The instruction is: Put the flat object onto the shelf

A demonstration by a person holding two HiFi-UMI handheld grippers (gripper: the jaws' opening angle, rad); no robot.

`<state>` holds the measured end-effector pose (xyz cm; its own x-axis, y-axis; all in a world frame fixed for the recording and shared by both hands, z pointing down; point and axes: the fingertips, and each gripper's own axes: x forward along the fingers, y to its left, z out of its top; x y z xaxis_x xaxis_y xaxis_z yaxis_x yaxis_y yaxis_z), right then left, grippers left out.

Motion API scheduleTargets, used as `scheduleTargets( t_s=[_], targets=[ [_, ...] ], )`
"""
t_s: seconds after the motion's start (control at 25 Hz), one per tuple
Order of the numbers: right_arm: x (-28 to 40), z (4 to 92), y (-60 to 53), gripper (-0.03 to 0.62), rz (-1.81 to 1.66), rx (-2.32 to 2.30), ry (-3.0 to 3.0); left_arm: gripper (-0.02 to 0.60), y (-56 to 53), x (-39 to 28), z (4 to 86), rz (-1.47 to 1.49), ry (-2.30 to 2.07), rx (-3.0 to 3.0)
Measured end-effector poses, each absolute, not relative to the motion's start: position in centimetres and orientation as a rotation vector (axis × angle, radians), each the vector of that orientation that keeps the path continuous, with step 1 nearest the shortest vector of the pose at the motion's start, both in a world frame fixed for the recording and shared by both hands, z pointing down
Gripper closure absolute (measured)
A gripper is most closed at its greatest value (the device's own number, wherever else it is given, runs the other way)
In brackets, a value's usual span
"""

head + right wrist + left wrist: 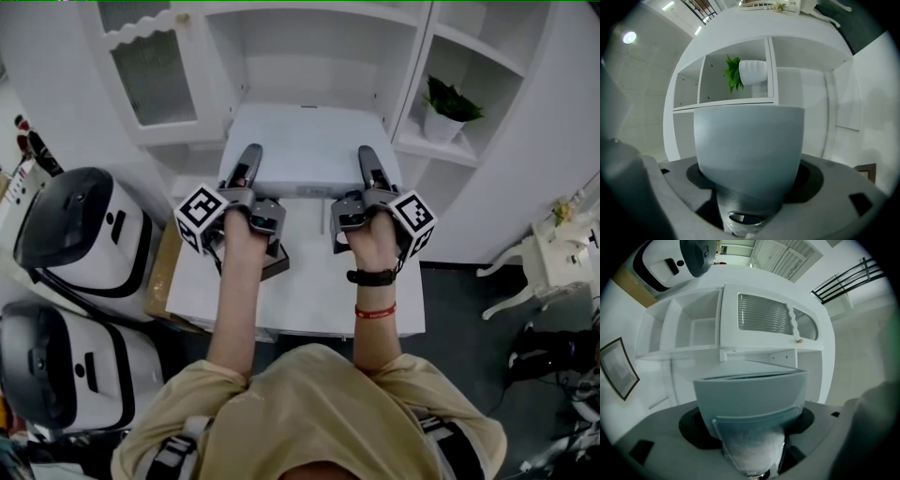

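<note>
White shelf unit (314, 66) is filling the top of the head view w/ an open bay in the middle, a glass-front door (155, 75) on the left & open compartments on the right. Below it a white counter (309, 300) is standing in front of the person, w/ a brown cardboard sheet (163, 272) sticking out at its left edge. Two white-and-black machines are sitting left of the counter, one farther off (80, 225) & one nearer (66, 366). A white ornate chair (544, 253) is standing well off to the right.

The flat object (309, 145), a white panel, is being held level over the far part of the counter, its far edge lying at the mouth of the middle bay; can't tell if it is touching the shelf board there. It is hanging between both claws, which are gripping its near edge side by side.

Left claw (249, 161) is clamping the flat object near its left corner, top jaw lying along the upper face. Right claw (368, 161) is doing the same near the right corner. In both gripper views the panel is filling the space between the jaws, w/ the shelf unit beyond.

Marker cubes are sitting on the outer side of each claw, left (200, 217) & right (414, 220). A small potted plant (448, 108) is standing in a right compartment. A black wristband (372, 277) & a red one (375, 311) are showing on the right wrist.
</note>
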<state>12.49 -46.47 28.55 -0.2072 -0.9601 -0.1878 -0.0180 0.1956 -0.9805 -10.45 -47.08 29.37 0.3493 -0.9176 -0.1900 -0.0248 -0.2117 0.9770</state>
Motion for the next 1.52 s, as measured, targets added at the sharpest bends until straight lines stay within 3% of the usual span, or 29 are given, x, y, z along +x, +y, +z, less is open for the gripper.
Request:
scheduleTargets(
  t_s=[1.52],
  targets=[
    [13.3,29.2,-58.4,0.238,-1.202,-1.026,1.46,0.241,-59.9,-9.5,30.2,-1.074,-0.876,1.494]
  ],
)
